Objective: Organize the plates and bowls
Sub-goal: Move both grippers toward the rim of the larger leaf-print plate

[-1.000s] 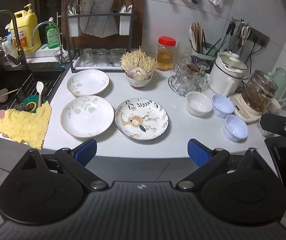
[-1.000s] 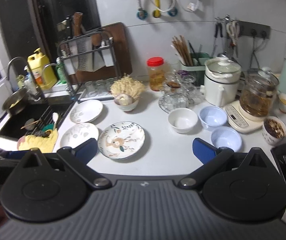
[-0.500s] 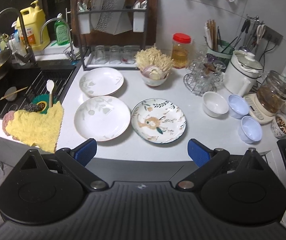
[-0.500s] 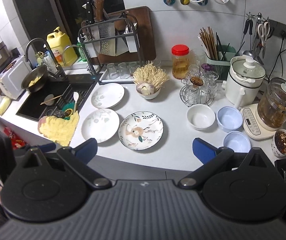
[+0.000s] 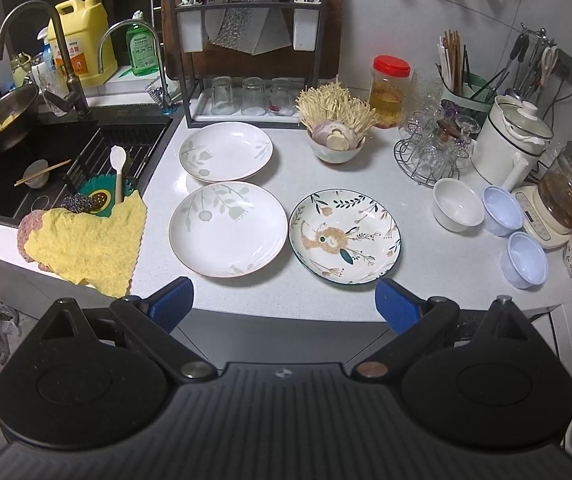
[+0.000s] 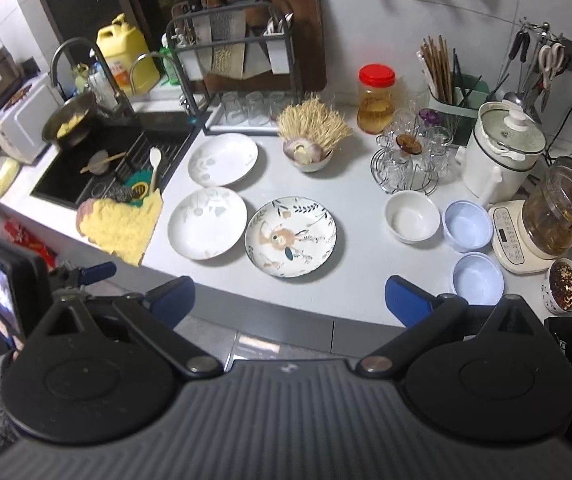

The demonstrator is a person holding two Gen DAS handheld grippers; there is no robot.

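Three plates lie on the white counter: a far white plate (image 5: pixel 226 151) (image 6: pixel 222 159), a near white plate (image 5: pixel 228 235) (image 6: pixel 207 222) and a floral plate (image 5: pixel 344 236) (image 6: pixel 290 236). To their right stand a white bowl (image 5: pixel 457 210) (image 6: pixel 412 216) and two pale blue bowls (image 5: pixel 501 211) (image 5: pixel 526 260) (image 6: pixel 467 225) (image 6: pixel 477 277). My left gripper (image 5: pixel 284 306) is open and empty, held off the counter's front edge before the plates. My right gripper (image 6: pixel 289 298) is open and empty, also off the front edge.
A sink (image 5: pixel 26 168) with a yellow cloth (image 5: pixel 86 244) is at the left. A bowl of enoki mushrooms (image 5: pixel 335 136), a glass rack (image 5: pixel 433 152), a white pot (image 5: pixel 513 140) and a glass kettle (image 5: pixel 569 196) crowd the back and right. My left gripper shows in the right wrist view (image 6: pixel 86 274).
Both grippers have pulled back and risen, so the counter looks further off. The left view has shifted leftward. Nothing on the counter has moved.
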